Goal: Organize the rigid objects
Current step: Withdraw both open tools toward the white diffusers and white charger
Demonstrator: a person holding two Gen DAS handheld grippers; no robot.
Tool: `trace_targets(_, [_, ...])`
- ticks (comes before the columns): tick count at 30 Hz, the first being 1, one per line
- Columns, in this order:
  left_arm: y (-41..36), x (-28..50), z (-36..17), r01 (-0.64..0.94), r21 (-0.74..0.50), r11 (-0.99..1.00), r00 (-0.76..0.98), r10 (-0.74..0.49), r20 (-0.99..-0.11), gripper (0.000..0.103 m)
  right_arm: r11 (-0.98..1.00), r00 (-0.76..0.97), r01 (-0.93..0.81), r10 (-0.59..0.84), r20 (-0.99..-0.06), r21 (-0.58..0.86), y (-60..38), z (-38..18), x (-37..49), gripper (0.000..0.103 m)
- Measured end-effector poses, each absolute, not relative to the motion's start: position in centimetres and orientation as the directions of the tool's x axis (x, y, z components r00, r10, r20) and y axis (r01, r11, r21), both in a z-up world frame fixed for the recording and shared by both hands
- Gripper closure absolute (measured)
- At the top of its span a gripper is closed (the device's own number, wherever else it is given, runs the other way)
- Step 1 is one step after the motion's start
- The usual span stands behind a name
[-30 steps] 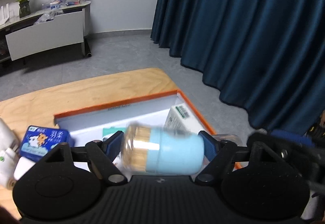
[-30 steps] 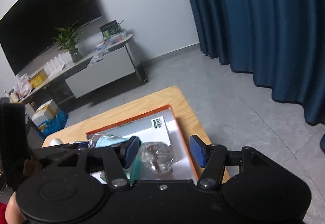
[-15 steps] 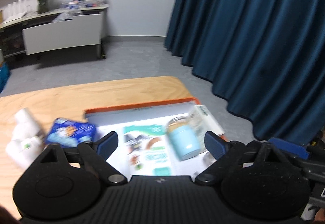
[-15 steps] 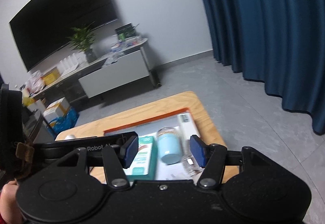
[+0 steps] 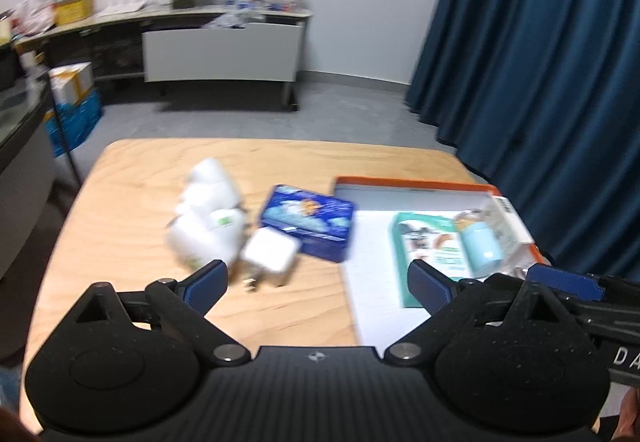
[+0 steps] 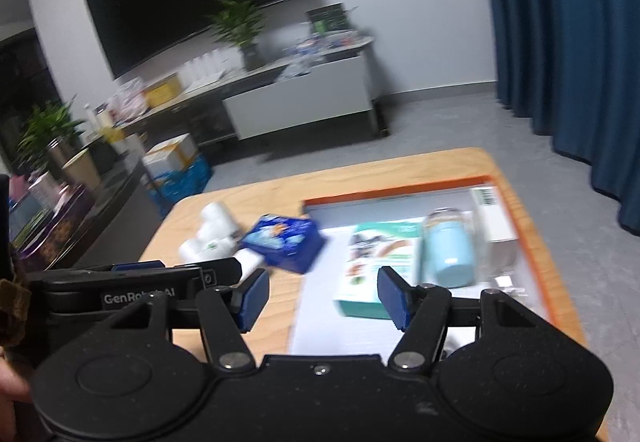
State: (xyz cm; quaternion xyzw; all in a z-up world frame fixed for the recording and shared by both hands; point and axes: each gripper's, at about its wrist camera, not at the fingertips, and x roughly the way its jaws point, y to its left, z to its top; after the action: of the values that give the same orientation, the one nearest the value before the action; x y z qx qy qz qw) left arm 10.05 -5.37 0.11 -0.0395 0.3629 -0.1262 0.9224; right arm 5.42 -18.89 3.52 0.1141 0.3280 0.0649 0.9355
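Note:
An orange-rimmed white tray sits at the right of the wooden table. In it lie a light-blue jar, a teal box and a white box. Left of the tray lie a blue packet, a white charger and white rolls. My left gripper is open and empty above the table, near the charger. My right gripper is open and empty over the tray's left edge.
The wooden table has rounded corners. A blue curtain hangs at the right. A low white cabinet with a plant stands by the far wall. Boxes sit on the floor at left.
My left gripper let go of the light-blue jar, which now lies in the tray. Both grippers have pulled back and swung left, bringing the packet, charger and rolls into view.

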Motion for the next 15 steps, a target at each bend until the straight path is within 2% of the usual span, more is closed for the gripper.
trace_targets(9, [-1.3,11.0,-0.7,0.095,-0.168,0.981,0.720,-0.184,-0.669,0.004,0.961,0.744,-0.145,0.263,-0.614,0.235,-14.1,3.2,6.5,0.030])
trace_targets(15, [0.2,13.6,-2.4,0.058,-0.132,0.990,0.710,-0.134,-0.692,0.003,0.961,0.732,-0.147,0.266,-0.627,0.235,-13.7,2.5,6.7,0.030])
